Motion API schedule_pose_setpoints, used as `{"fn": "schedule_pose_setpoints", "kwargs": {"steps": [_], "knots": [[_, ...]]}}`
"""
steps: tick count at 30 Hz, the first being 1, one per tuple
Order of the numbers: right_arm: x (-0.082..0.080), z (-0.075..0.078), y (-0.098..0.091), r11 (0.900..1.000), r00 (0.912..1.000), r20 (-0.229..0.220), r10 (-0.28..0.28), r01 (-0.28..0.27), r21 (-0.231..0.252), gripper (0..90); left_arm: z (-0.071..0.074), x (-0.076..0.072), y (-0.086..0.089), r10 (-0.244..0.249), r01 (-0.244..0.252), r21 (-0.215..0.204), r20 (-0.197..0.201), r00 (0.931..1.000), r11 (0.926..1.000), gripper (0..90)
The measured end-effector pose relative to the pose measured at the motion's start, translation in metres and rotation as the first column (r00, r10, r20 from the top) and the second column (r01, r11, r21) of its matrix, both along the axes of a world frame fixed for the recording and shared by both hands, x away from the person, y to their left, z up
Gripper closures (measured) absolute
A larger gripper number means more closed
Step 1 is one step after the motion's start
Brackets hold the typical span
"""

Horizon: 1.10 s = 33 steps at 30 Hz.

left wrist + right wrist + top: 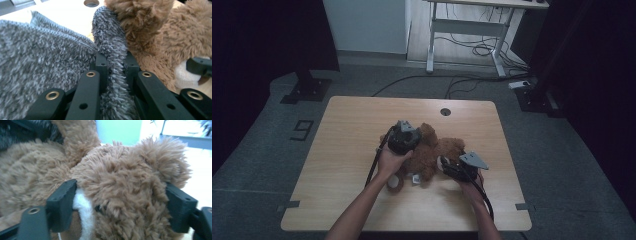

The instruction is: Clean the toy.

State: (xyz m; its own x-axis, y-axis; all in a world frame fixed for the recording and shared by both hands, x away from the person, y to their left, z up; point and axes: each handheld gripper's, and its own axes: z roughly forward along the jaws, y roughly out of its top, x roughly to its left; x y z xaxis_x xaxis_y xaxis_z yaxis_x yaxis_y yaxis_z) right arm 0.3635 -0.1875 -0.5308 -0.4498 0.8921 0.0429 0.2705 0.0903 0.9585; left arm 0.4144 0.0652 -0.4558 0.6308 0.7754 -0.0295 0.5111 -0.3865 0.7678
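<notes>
Two hand-held grippers are working: left hand-held gripper (113, 72) pinching grey knit garment (37, 62), right hand-held gripper (122, 205) clamping teddy bear's (120, 182) head; dressing looks barely started.

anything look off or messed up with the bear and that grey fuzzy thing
Nothing looks damaged or spilled. The brown teddy bear lies flat on the table. The left gripper pinches a fold of the grey knit garment, which sits bunched beside the bear's body. The right gripper clamps the bear's head.

A brown teddy bear (432, 152) lies on the wooden table (342, 145) (light-toned, one cable hole).
</notes>
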Motion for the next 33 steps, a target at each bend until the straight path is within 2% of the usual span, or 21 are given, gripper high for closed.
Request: {"fn": "schedule_pose_setpoints", "kwargs": {"steps": [2, 6, 9, 12, 15, 18, 20, 23, 24, 26, 28, 30, 33], "knots": [[-0.003, 0.003, -0.004, 0.9996, 0.9995, -0.02, 0.026, -0.025, 0.01, 14.8, -0.004, -0.011, 0.004, -0.005, 0.005, -0.022, 0.024, 0.9997, 0.9997, 78.8], [-0.012, 0.015, -0.018, 0.9967, 0.9932, -0.093, 0.069, -0.065, 0.049, 10.2, -0.013, -0.03, 0.01, -0.004, 0.008, -0.059, 0.064, 0.998, 0.9982, 79.1], [-0.015, 0.027, -0.031, 0.9942, 0.9948, -0.086, 0.055, -0.046, 0.097, 10.1, -0.018, -0.044, 0.014, -0.011, 0.019, -0.094, 0.089, 0.996, 0.9954, 79.2], [-0.006, 0.035, -0.035, 0.9941, 0.9921, -0.114, 0.052, -0.041, 0.1, 7.7, -0.02, -0.055, 0.016, -0.018, 0.029, -0.112, 0.101, 0.9947, 0.9933, 79.2], [0.004, 0.035, -0.029, 0.994, 0.9903, -0.122, 0.066, -0.054, 0.095, 5.1, -0.022, -0.064, 0.018, -0.018, 0.032, -0.123, 0.107, 0.9941, 0.9919, 79.3], [0.007, 0.031, -0.021, 0.9928, 0.9835, -0.153, 0.096, -0.084, 0.085, 4.7, -0.023, -0.07, 0.019, -0.018, 0.033, -0.137, 0.11, 0.9938, 0.99, 79.3], [0.005, 0.024, -0.018, 0.9899, 0.9748, -0.183, 0.128, -0.114, 0.085, 13.8, -0.023, -0.073, 0.02, -0.031, 0.045, -0.133, 0.106, 0.9939, 0.99, 79.2], [-0.006, 0.015, -0.019, 0.9896, 0.9781, -0.16, 0.133, -0.122, 0.076, 28.2, -0.017, -0.079, 0.023, -0.055, 0.065, -0.128, 0.079, 0.9953, 0.9897, 78.9], [-0.012, 0.013, -0.019, 0.9903, 0.9802, -0.146, 0.134, -0.127, 0.057, 32.1, -0.015, -0.081, 0.024, -0.065, 0.073, -0.131, 0.061, 0.996, 0.9887, 78.7], [-0.022, 0.008, -0.019, 0.9898, 0.9826, -0.12, 0.142, -0.139, 0.033, 36.0, -0.009, -0.085, 0.027, -0.081, 0.085, -0.141, 0.029, 0.9963, 0.9864, 78.3], [-0.028, 0.004, -0.021, 0.9884, 0.9832, -0.103, 0.151, -0.149, 0.03, 36.7, 0.0, -0.086, 0.031, -0.089, 0.09, -0.157, 0.011, 0.996, 0.9836, 77.9], [-0.031, 0.001, -0.023, 0.9878, 0.9833, -0.096, 0.154, -0.151, 0.036, 36.7, 0.014, -0.087, 0.033, -0.082, 0.086, -0.173, 0.029, 0.9962, 0.9811, 77.8], [-0.031, 0.002, -0.025, 0.9866, 0.9822, -0.095, 0.162, -0.16, 0.031, 36.7, 0.045, -0.084, 0.03, -0.079, 0.094, -0.195, 0.084, 0.9933, 0.9763, 77.7]]}}
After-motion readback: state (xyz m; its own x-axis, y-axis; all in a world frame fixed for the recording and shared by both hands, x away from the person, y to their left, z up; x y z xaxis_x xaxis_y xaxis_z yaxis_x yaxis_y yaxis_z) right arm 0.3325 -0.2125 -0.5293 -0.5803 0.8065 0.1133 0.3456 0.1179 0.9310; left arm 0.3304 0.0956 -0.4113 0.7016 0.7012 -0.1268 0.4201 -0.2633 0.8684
